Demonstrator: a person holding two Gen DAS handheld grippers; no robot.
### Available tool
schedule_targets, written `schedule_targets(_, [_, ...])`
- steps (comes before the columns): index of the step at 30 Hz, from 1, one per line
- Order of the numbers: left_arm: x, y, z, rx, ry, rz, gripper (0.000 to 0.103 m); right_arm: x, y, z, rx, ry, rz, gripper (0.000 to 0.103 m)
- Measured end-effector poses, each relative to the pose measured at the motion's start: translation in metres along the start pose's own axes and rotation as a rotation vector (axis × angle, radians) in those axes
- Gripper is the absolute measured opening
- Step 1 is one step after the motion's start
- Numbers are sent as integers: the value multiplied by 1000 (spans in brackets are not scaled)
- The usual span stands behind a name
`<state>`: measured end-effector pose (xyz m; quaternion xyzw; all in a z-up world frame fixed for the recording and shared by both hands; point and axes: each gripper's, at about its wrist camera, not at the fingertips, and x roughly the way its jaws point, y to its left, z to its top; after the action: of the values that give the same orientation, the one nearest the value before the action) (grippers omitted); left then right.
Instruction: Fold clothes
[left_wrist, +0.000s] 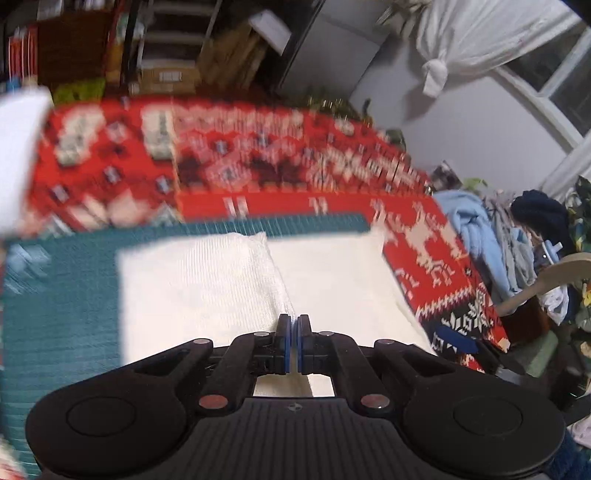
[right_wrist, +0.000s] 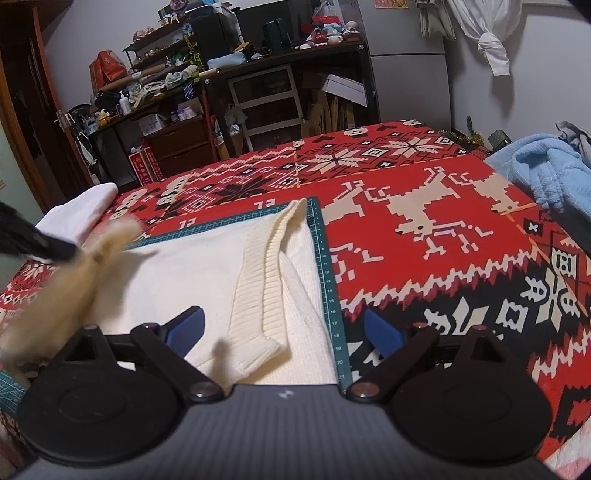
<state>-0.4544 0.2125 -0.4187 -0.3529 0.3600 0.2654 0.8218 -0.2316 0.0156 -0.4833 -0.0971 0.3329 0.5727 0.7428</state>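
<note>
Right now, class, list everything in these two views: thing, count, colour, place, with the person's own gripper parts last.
Knit garment: one, cream, lying on the cutting mat, ribbed sleeve folded across it.
Cutting mat: one, teal, under the garment.
Patterned blanket: one, red with white and black, covering the bed.
White cloth: one, at the bed's far left edge.
Fleece: one, light blue, far right.
Shelving: dark, cluttered, against the back wall.
Left gripper: black with blue pads, shut on the garment.
Right gripper: black with blue pads, open above the sleeve.
</note>
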Motion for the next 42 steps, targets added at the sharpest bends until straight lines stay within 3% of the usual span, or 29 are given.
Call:
schedule_targets(4, [38, 11, -18, -65, 12, 20, 4, -1, 7, 0, -27, 0, 23, 94])
schedule_targets(9, [17, 25, -26, -150, -77, -121, 13, -1, 19, 5, -26, 7, 68, 94])
schedule_targets(12, [-14, 24, -30, -129, -161, -172, 28, -4, 32, 14, -39, 5, 118, 92])
schedule_targets(15, [-45, 30, -38, -106, -225, -192, 27, -2, 47, 21, -36, 39, 205, 81])
schedule_targets(17, [-59, 39, -45, -76, -248, -165, 21, 4, 56, 26, -11, 81, 283, 63])
schedule_targets(20, [-65, 56, -59, -51, -252, -115, 9, 28, 65, 25, 90, 190, 382, 60])
schedule_targets(25, [-53, 83, -88, -81, -237, -115, 6, 62, 75, 19, 188, 292, 439, 53])
schedule_targets(27, [-48, 89, -94, -102, -236, -136, 6, 70, 80, 19, 209, 313, 449, 47])
schedule_targets(28, [-45, 91, -97, -113, -236, -146, 6, 74, 82, 18, 216, 325, 456, 38])
schedule_targets(29, [-43, 92, -98, -118, -234, -152, 6, 78, 85, 17, 216, 336, 452, 23])
schedule_targets(31, [-39, 92, -98, -121, -231, -158, 6, 82, 90, 16, 202, 340, 431, 9])
schedule_targets(34, [-37, 86, -98, -107, -223, -163, 6, 71, 93, 24, 148, 279, 400, 6])
schedule_targets(42, [-27, 88, -104, -128, -193, -188, 3, 73, 96, 14, 49, 259, 349, 6])
